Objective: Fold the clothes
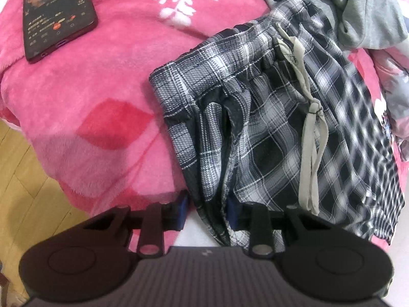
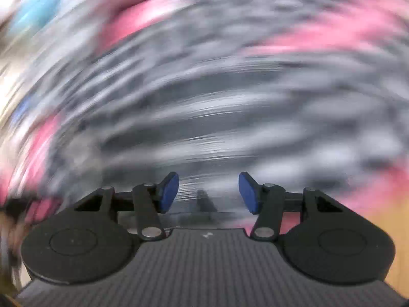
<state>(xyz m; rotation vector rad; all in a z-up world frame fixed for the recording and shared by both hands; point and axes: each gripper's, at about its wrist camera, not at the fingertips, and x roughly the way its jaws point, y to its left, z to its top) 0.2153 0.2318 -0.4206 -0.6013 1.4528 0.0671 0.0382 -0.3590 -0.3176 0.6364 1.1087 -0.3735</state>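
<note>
Black-and-white plaid shorts (image 1: 255, 107) with a pale drawstring (image 1: 309, 138) lie folded on a pink fleece blanket (image 1: 102, 76), their lower end hanging over the bed's near edge. My left gripper (image 1: 207, 212) points down at that end. A bunched strip of the plaid cloth runs between its blue pads; the left pad shows a thin gap beside the cloth, so the jaws stand open around it. In the right wrist view everything is smeared by motion: my right gripper (image 2: 208, 192) is open with nothing between its pads, over blurred plaid fabric (image 2: 204, 102) and pink blanket.
A phone (image 1: 56, 12) with a lit screen lies on the blanket at the far left. A crumpled grey garment (image 1: 358, 7) sits behind the shorts, and a floral cloth (image 1: 393, 97) is at the right edge. Wooden floor (image 1: 20, 174) shows below the bed at left.
</note>
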